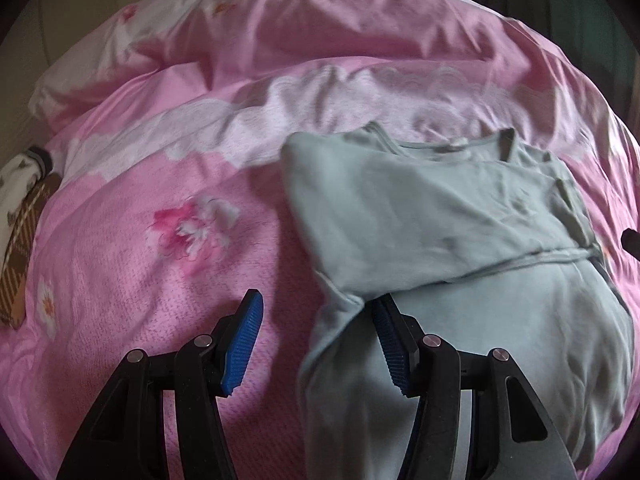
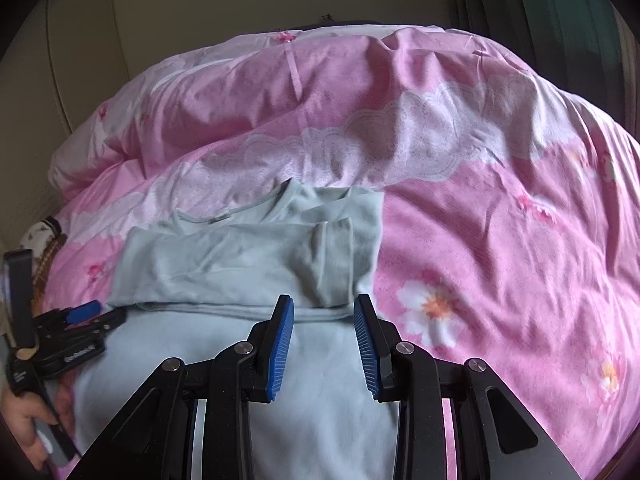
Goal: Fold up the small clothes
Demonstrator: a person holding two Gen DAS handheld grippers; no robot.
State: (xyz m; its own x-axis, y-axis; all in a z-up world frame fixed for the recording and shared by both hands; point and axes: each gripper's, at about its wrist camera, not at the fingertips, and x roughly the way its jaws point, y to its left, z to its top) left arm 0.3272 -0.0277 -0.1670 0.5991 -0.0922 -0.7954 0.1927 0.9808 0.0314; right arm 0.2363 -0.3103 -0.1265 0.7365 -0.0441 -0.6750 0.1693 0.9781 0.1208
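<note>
A pale blue-grey long-sleeved garment (image 1: pixel 440 216) lies on the pink floral bedspread (image 1: pixel 140 280), its sleeves folded across the body. In the left wrist view my left gripper (image 1: pixel 316 312) is open at the garment's left edge, with cloth lying over its right fingertip. In the right wrist view the garment (image 2: pixel 248 256) lies ahead and below. My right gripper (image 2: pixel 324 312) is open above its lower body, holding nothing. The left gripper (image 2: pixel 94 314) shows at the garment's left edge, held by a hand.
A crumpled pink quilt (image 2: pixel 320 112) is heaped behind the garment. A white patterned cloth and a brown plaid item (image 1: pixel 20 248) lie at the bed's left edge. A beige wall and a dark green curtain (image 2: pixel 580 16) stand behind the bed.
</note>
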